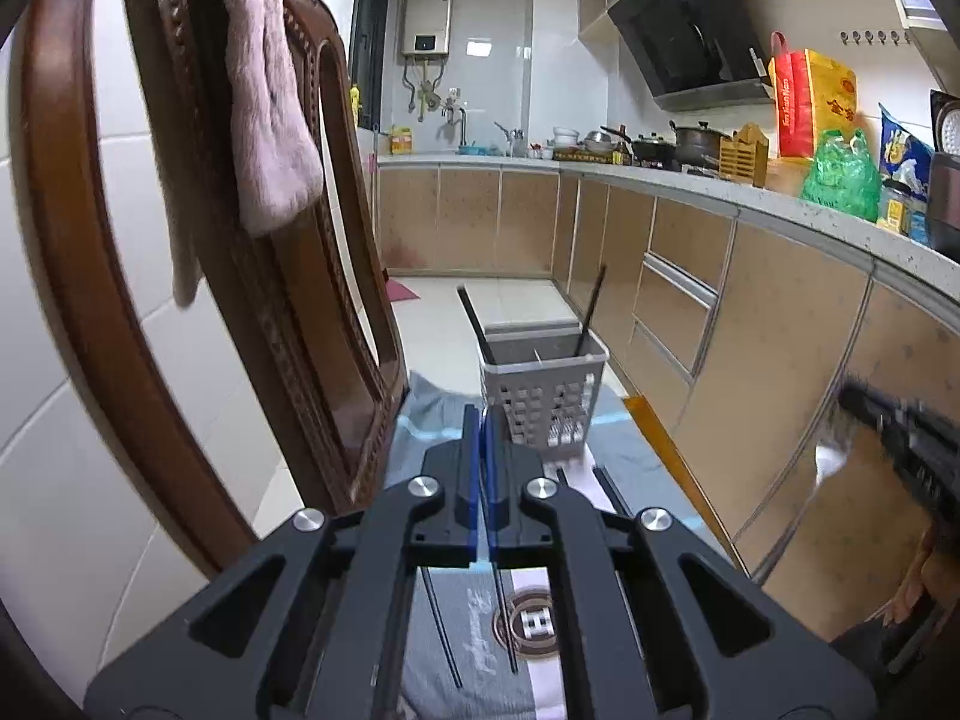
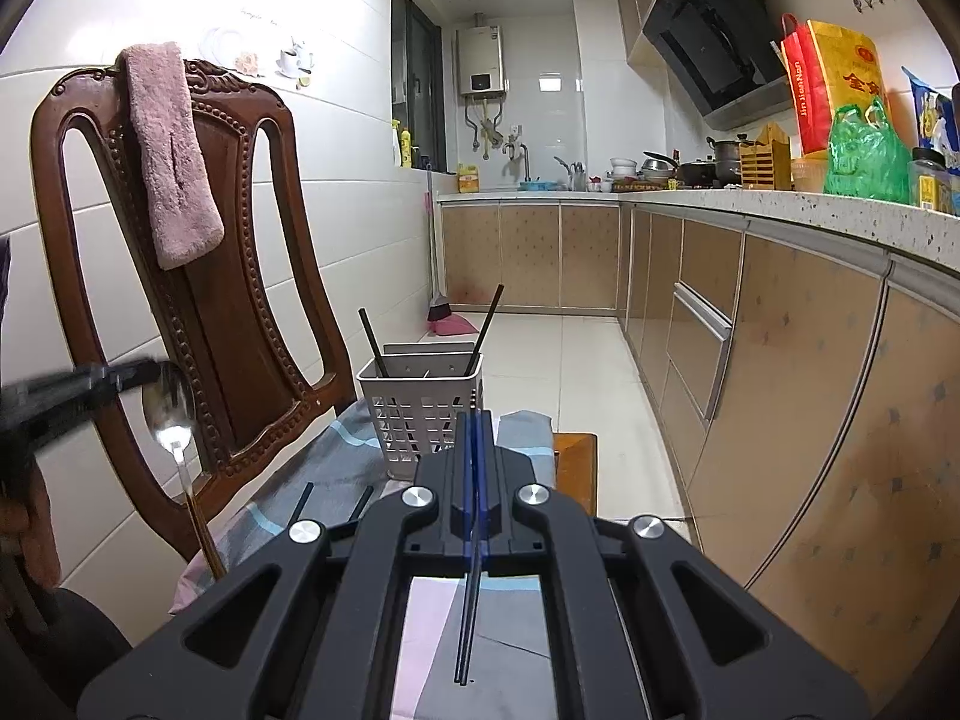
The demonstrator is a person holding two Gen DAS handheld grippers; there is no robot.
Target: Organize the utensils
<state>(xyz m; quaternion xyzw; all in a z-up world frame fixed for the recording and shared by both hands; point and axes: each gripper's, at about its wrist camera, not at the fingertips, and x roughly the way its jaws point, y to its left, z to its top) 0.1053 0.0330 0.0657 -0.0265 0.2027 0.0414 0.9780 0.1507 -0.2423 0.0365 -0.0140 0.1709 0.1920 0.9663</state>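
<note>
A grey perforated utensil basket (image 1: 543, 399) (image 2: 420, 414) stands on a cloth-covered seat and holds two black chopsticks (image 2: 372, 343). My left gripper (image 1: 485, 420) is shut; the right wrist view shows it (image 2: 129, 373) gripping a metal spoon (image 2: 171, 420) by the bowl, handle hanging down, left of the basket. My right gripper (image 2: 476, 426) is shut on a pair of black chopsticks (image 2: 468, 618) just before the basket; it appears blurred in the left wrist view (image 1: 888, 420). Loose black chopsticks (image 1: 441, 624) (image 2: 333, 510) lie on the cloth.
A carved wooden chair back (image 2: 198, 276) with a pink towel (image 2: 171, 156) rises left of the basket. Kitchen cabinets (image 2: 780, 360) and a cluttered counter (image 2: 840, 204) run along the right. Tiled floor (image 2: 558, 360) lies beyond the seat.
</note>
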